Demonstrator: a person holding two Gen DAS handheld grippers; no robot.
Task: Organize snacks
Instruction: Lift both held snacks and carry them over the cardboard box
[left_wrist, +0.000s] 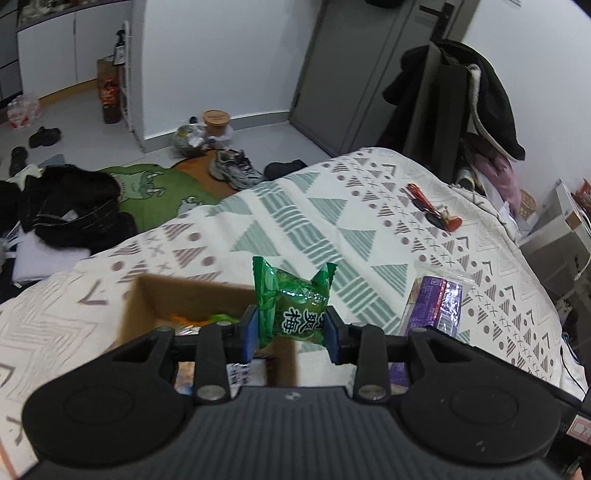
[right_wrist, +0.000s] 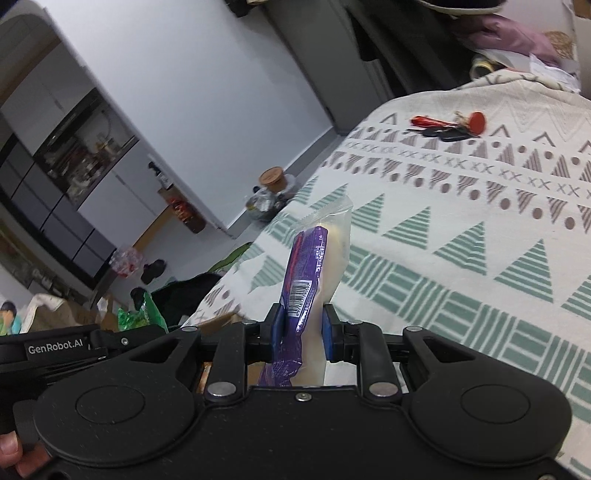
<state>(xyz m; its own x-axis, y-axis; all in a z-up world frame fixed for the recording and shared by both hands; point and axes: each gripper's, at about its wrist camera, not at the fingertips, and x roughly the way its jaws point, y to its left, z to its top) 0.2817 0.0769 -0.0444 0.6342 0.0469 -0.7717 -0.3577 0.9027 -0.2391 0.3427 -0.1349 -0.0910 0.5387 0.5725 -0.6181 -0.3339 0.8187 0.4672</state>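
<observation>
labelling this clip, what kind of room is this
Most likely a lived-in bedroom: a bed with a patterned bedspread, clothes piled on the floor, and sneakers by the door.

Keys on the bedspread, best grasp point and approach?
Grip the red tag at the left end of the keys, coming straight down. It lies flat, long and narrow, clear of the tangled dark keys, so fingers can likely close across its width.

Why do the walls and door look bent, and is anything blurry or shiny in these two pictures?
Left wrist view: the fisheye lens bows the door; the cardboard box is smeared with blur; glare glints on the green snack. Right wrist view: the room tilts and curves toward the edges; the purple snack stays sharp, barcode readable.
</observation>
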